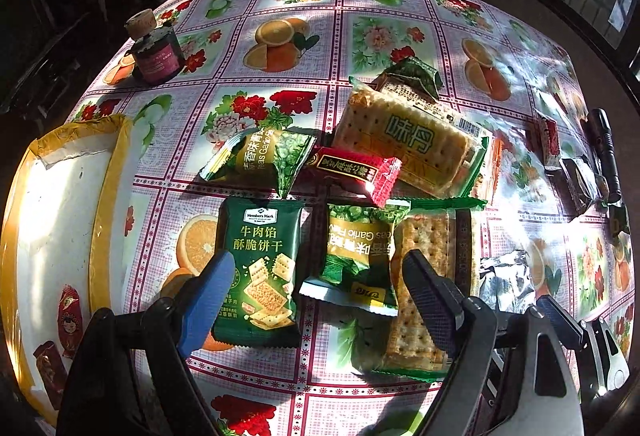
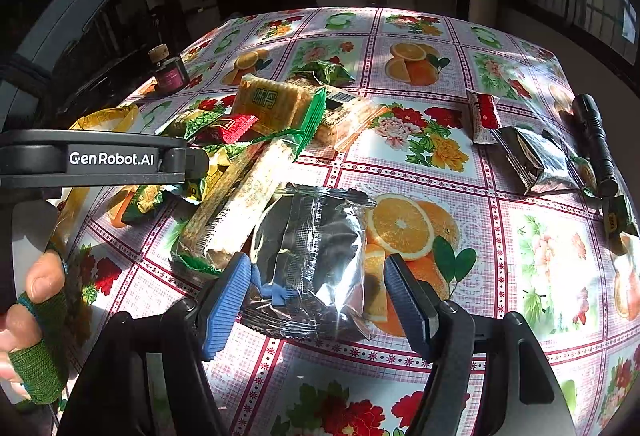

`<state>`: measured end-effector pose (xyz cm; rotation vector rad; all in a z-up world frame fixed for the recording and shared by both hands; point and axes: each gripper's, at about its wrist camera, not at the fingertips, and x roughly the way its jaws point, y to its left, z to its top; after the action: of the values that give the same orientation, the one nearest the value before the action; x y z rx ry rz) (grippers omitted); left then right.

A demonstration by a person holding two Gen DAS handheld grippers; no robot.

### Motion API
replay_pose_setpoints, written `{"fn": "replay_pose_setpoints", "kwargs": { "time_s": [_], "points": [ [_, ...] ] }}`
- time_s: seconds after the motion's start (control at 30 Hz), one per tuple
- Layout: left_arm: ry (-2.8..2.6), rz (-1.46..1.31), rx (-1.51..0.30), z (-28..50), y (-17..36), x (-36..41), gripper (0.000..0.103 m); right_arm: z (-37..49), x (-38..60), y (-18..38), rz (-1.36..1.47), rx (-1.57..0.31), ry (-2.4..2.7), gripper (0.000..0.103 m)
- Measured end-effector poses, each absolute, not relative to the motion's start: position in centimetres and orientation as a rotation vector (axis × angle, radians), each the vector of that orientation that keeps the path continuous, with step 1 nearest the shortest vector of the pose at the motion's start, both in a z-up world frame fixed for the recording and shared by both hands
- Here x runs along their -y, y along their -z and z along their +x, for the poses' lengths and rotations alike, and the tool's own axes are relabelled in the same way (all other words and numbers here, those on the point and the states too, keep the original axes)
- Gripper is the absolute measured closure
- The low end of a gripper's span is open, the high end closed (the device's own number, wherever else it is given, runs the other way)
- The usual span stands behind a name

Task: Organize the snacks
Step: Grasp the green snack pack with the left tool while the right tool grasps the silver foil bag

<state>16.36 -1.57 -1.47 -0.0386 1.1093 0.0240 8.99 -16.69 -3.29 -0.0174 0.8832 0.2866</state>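
**snackstacker:** So why's the left gripper [image 1: 318, 276] just parked over the pile with its jaws spread wide and nothing in them?

**umi_dave:** Looks to me like it's lining up a pick. The dark green cracker pack [image 1: 262, 268] lies flat right by its blue finger, and the green pea pouch [image 1: 356, 256] sits just right of that pack, between the two fingers. Could be either one, can't tell which.

**snackstacker:** And the white tray [image 1: 60, 220]?

**umi_dave:** Left of the cracker pack, at the table edge. A couple of small red-wrapped sweets are already in it, so my guess is that's where the snacks are meant to end up.

**snackstacker:** Right gripper [image 2: 318, 284]?

**umi_dave:** Also spread, straddling the near end of the silver foil packet [image 2: 316, 256], which is farther right of the cracker pack, past a long clear cracker sleeve [image 2: 236, 203]. Jaws either side of it, not pinching yet. Crinkly foil, so I'd expect it to slip a bit.

**snackstacker:** Why's everything heaped?

**umi_dave:** Nothing's sorted yet, I reckon. The red candy wrapper [image 1: 356, 167] and big biscuit pack [image 1: 408, 143] overlap just behind the cracker pack.
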Motion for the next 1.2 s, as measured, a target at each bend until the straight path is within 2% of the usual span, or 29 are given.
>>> {"fn": "replay_pose_setpoints", "kwargs": {
  "time_s": [0.07, 0.2, 0.27, 0.37, 0.43, 0.9, 1.2],
  "points": [
    [-0.019, -0.04, -1.124, 17.0, 2.0, 1.8, 0.018, 9.2, 16.7, 3.4, -0.019, -0.885, -0.286, 0.036],
    [-0.003, -0.045, -1.114, 17.6, 2.1, 2.1, 0.018, 9.5, 17.0, 3.7, -0.011, -0.887, -0.285, 0.038],
    [0.013, -0.036, -1.107, 17.8, 2.1, 2.5, 0.021, 9.6, 17.2, 3.7, -0.003, -0.888, -0.284, 0.041],
    [0.056, -0.006, -1.087, 17.6, 1.7, 3.7, 0.045, 9.5, 17.8, 3.5, 0.005, -0.88, -0.27, 0.046],
    [0.062, 0.029, -1.084, 17.4, 1.5, 4.5, 0.069, 9.5, 18.3, 3.4, 0.016, -0.882, -0.262, 0.046],
    [0.102, -0.071, -1.081, 13.2, 0.4, 2.1, 0.073, 6.5, 21.9, 1.2, 0.146, -0.833, -0.255, 0.047],
    [0.026, -0.101, -1.007, 8.1, -2.4, -1.8, 0.073, 4.1, 19.5, -0.9, 0.153, -0.791, -0.344, 0.047]
  ]
}}
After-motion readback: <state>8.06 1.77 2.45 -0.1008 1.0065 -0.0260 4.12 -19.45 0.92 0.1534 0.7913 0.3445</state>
